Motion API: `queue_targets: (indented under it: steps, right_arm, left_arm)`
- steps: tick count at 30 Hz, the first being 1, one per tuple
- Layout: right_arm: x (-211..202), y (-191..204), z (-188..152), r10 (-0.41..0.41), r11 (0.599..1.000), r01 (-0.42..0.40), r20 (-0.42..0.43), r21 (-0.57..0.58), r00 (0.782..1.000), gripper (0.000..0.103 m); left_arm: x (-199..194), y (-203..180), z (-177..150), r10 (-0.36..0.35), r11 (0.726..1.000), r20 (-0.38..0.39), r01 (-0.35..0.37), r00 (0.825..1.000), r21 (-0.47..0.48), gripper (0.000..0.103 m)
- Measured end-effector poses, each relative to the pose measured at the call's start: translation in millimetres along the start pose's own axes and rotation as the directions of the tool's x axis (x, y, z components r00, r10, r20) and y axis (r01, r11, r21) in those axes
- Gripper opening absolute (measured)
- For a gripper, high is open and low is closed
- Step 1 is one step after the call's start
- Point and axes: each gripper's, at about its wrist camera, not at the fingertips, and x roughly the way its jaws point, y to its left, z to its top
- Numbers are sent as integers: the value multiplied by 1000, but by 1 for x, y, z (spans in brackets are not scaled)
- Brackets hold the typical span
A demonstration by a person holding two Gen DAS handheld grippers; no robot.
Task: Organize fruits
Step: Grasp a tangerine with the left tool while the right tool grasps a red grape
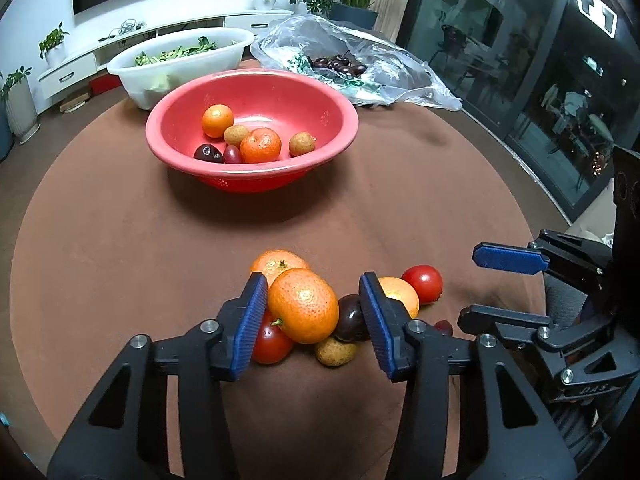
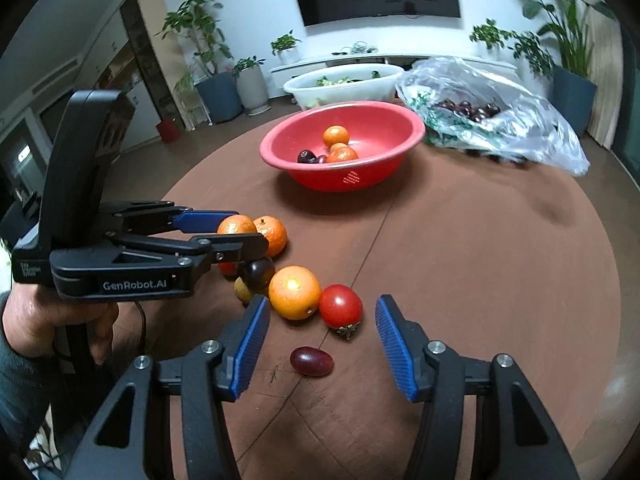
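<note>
I'm partway through moving loose fruit from the table (image 1: 120,240) into the red bowl (image 1: 256,92), which sits at twelve o'clock from my left gripper (image 1: 314,312). That gripper has its jaws spread around the nearest mandarin (image 1: 303,305); the left pad looks to be touching it and the right pad stands clear, so the fruit isn't gripped yet as far as I can tell. My next move, I judge, is to close gently on it, since the peel is soft and the pile around it could roll, then lift and carry it forward to the bowl. My right gripper (image 2: 320,350) is spread wide too, holding nothing, with a grape (image 2: 311,361) between its fingers and a tomato (image 2: 340,306) at one o'clock from that. Counting the loose pile: three mandarins, two tomatoes, one dark plum (image 1: 350,318), one longan (image 1: 335,351), one grape. In the bowl: two mandarins, two longans, one dark plum, one grape.
</note>
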Motion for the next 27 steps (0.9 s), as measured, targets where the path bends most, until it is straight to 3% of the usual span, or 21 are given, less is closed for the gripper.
queue_targets:
  steps: [3,6,27]
  right_arm:
    - [-3,-2,1,-10,1000,10,-2,-16,1000,59]
    - [-4,-7,1,-20,1000,20,-3,-12,1000,59]
    - [0,-11,-5,-28,1000,28,-19,8,999,58]
  left_arm:
    - [-1,1,0,-5,1000,3,5,1000,-7,41]
    - [-2,2,-1,-4,1000,12,4,1000,-7,30]
    - [-12,1,-25,-36,999,49,36,998,-5,30]
